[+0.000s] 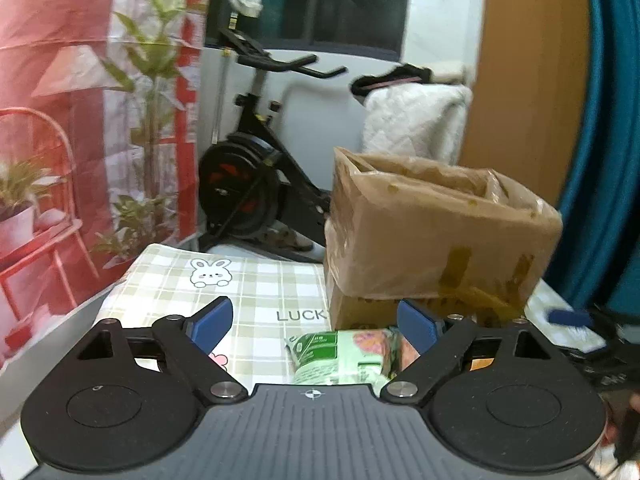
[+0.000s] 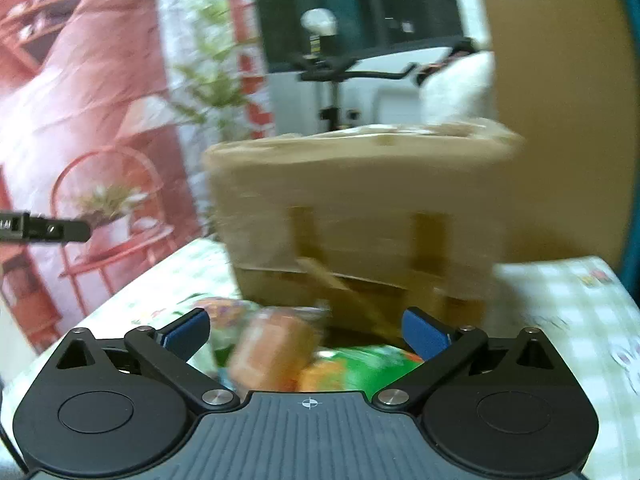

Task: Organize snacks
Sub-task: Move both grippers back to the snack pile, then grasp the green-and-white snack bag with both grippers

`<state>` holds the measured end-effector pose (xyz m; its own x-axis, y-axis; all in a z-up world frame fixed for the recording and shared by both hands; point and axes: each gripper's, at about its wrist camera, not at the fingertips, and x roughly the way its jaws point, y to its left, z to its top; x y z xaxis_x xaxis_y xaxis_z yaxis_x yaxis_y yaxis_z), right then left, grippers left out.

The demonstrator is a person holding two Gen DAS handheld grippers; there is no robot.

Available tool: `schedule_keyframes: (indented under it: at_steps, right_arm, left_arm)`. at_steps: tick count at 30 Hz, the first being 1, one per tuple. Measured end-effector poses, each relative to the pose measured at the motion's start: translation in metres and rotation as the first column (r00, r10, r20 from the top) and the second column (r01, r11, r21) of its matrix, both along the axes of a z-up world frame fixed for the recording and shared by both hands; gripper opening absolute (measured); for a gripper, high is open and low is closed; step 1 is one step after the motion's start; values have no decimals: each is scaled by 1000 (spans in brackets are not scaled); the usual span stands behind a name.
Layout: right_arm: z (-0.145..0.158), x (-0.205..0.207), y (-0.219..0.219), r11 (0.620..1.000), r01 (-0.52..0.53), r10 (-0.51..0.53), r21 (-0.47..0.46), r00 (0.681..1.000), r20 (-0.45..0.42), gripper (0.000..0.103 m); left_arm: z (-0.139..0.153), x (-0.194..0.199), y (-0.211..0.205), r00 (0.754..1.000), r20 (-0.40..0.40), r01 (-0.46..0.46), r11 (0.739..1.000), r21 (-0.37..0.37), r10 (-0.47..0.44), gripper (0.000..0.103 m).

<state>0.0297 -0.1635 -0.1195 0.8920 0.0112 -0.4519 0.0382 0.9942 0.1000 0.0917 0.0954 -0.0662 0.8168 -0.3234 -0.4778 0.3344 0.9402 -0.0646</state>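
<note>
Left wrist: hovering low over the checked tabletop point(image 1: 256, 280), left claw point(image 1: 316, 326) spread wide, gripping nothing. Lying between and just below the blue pads point(image 1: 212, 322), nearer the right one, a green packet point(image 1: 340, 356). Standing just behind it, an open box point(image 1: 432, 232) stacked on a second box, the likely place for the snacks.

Right wrist: badly blurred. Right claw point(image 2: 306, 332) also spread, empty, hanging over a heap of snacks point(image 2: 276, 352), orange and green wrappers, touching the box point(image 2: 360, 208) front. Showing at far left, the other gripper's tip point(image 2: 44, 229).

Judging the step: reaching for a first pick, nothing yet lifted. Next calling for dropping onto one packet, closing across its narrow side, then lifting clear of the box rim before releasing inside.
</note>
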Motion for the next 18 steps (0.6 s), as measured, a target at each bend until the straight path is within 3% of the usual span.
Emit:
schedule_keyframes:
  at_steps: [3, 6, 9, 15, 18]
  right_arm:
    - [-5, 23, 29, 995, -92, 91, -49, 996, -28, 92]
    - [-15, 44, 56, 977, -187, 178, -101, 980, -90, 77]
    - [-24, 64, 76, 959, -269, 251, -93, 954, -165, 67]
    - [-43, 87, 98, 938, -326, 280, -118, 913, -296, 51]
    - [-46, 88, 96, 943, -318, 275, -97, 909, -313, 43]
  left_arm:
    - [-16, 3, 9, 998, -21, 61, 998, 20, -61, 86]
    - [-43, 9, 16, 989, -91, 118, 993, 11, -117, 80]
    - [-64, 14, 18, 982, -115, 154, 988, 32, -149, 79]
    - [-96, 47, 32, 964, -192, 164, 981, -104, -182, 78]
    - [-105, 59, 30, 962, -197, 163, 978, -130, -187, 78]
